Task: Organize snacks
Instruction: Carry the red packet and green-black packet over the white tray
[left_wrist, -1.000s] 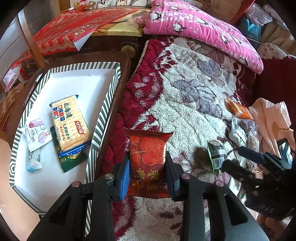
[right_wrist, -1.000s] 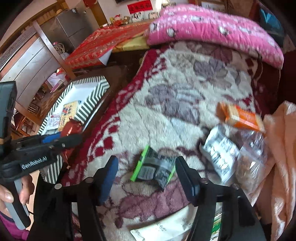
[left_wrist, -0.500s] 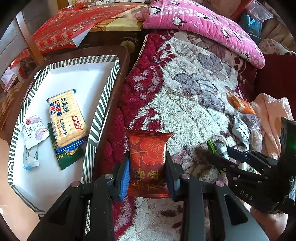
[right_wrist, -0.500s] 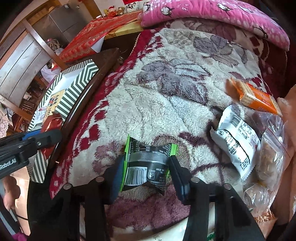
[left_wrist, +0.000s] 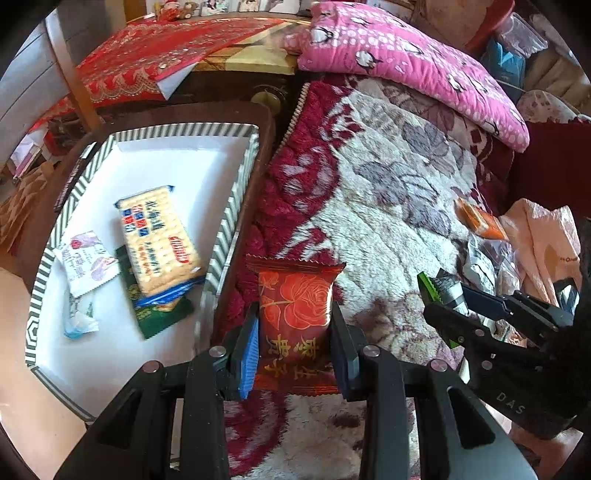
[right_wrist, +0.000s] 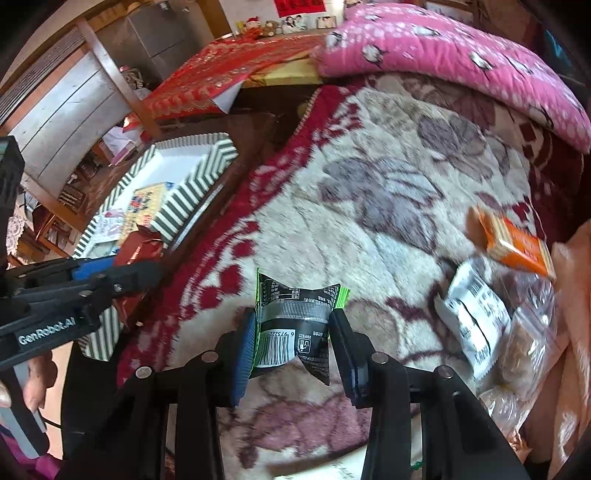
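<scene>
Two packets gripped for the striped tray (left_wrist: 236, 192): left gripper (left_wrist: 293, 345) clamps red rose packet (left_wrist: 295, 321) just right of it; right gripper (right_wrist: 295, 347) closing on black-green packet (right_wrist: 295, 321) farther right, on the blanket (right_wrist: 369, 206).

Black grippers (left_wrist: 293, 343) (right_wrist: 293, 345), blue pads, silver screws, "GenRobot.AI" lettering.

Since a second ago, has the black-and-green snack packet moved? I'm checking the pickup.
Yes. The black-and-green snack packet lay flat on the floral blanket; now it sits crumpled between the closing right gripper pads, apparently raised off it.
</scene>
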